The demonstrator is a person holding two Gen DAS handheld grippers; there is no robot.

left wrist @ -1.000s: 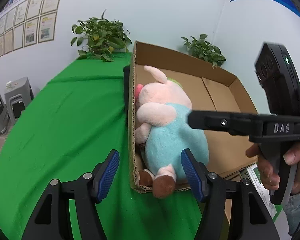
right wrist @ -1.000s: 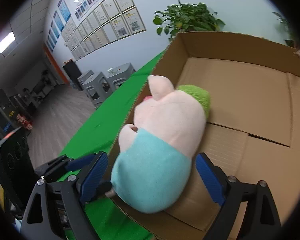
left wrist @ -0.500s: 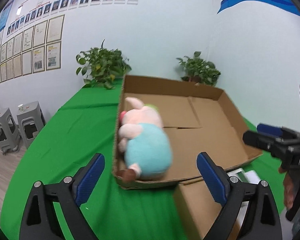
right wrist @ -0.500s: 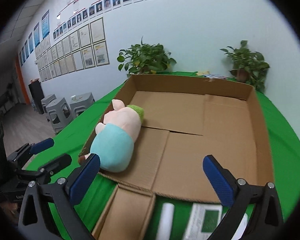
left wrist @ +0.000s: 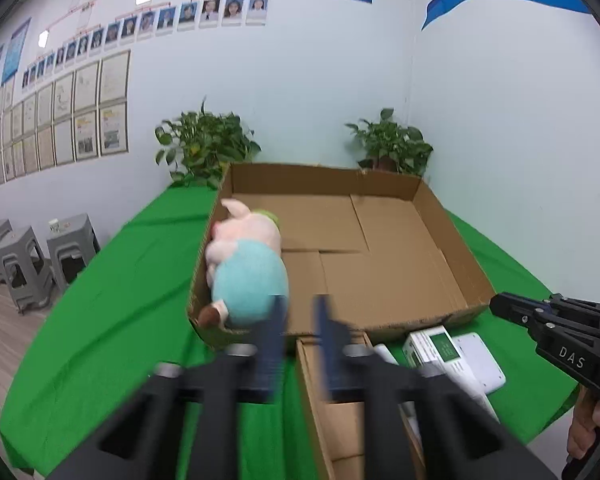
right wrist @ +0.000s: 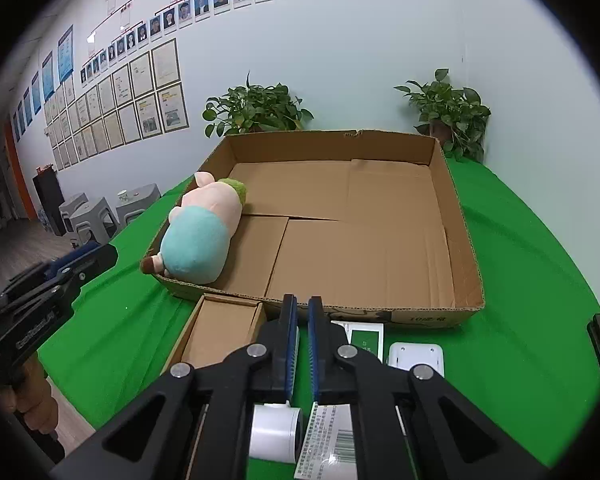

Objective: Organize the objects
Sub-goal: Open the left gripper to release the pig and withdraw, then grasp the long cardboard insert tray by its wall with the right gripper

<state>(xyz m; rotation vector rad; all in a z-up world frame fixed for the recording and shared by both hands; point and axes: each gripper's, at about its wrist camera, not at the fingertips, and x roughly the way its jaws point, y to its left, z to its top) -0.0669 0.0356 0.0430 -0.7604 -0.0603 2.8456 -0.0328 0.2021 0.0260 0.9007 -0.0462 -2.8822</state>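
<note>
1. The plush pig point(left wrist: 248, 268) lies on its side in the left end of the big cardboard box point(right wrist: 448, 200), against the left wall; the box sits on the green counter point(left wrist: 112, 300).
2. The left gripper point(left wrist: 298, 322) has just snapped its fingers together, nothing between them; its own view is blurred there.
3. The right gripper point(right wrist: 303, 312) has likewise just closed empty.
4. Only the right view shows the white roll point(right wrist: 276, 432) and barcode label point(right wrist: 332, 440) beneath the fingers.
5. Both views show the small open carton point(right wrist: 220, 328), the green-and-white packet point(left wrist: 436, 350) and the white pad point(left wrist: 480, 360).
</note>
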